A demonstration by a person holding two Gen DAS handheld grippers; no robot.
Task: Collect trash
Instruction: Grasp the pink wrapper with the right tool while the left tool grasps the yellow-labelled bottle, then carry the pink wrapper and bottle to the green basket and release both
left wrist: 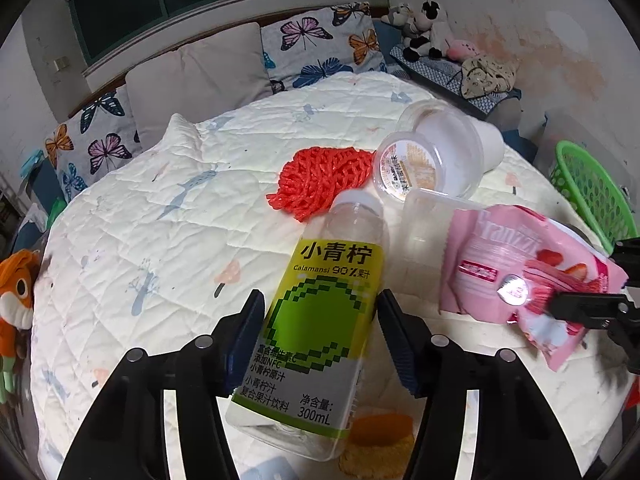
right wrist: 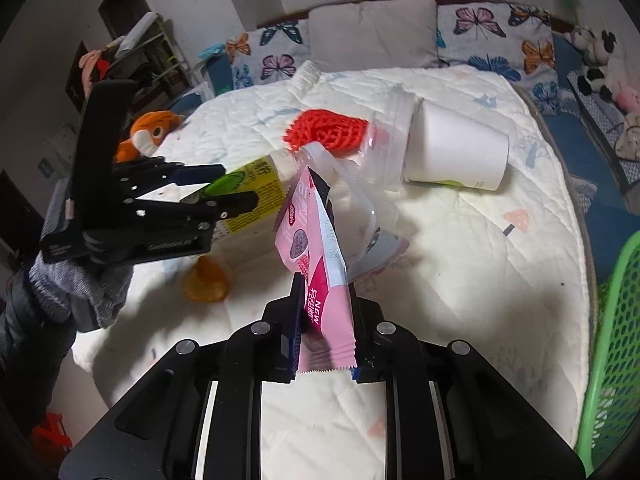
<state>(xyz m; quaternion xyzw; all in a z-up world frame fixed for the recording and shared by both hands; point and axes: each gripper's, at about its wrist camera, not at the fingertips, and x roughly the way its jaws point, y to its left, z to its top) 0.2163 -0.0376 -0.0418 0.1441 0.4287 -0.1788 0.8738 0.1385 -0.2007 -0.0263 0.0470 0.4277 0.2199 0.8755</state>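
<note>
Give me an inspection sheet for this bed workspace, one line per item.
Surface: white quilt over a bed.
Job's things: bottle, pink wrapper, red net, white cup, clear tub, green basket at right.
Clutter: orange peel.
Grippers: left gripper clamps the bottle; right gripper pinches the wrapper.
Cables: nothing seen.
Surroundings: butterfly pillows, plush toys, window.

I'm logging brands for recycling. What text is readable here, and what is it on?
Bottle in the left tongs: "小青柠", "Calamansi 90%", "小青柠汁", "复合果汁饮料", "净含量: 300mL".
Pink wrapper in the right tongs: "NEW"; in the left wrist view, "Franzzi", partly creased.
Clear lidded cup: label too blurred.
Wrapper date code: too blurred.
</note>
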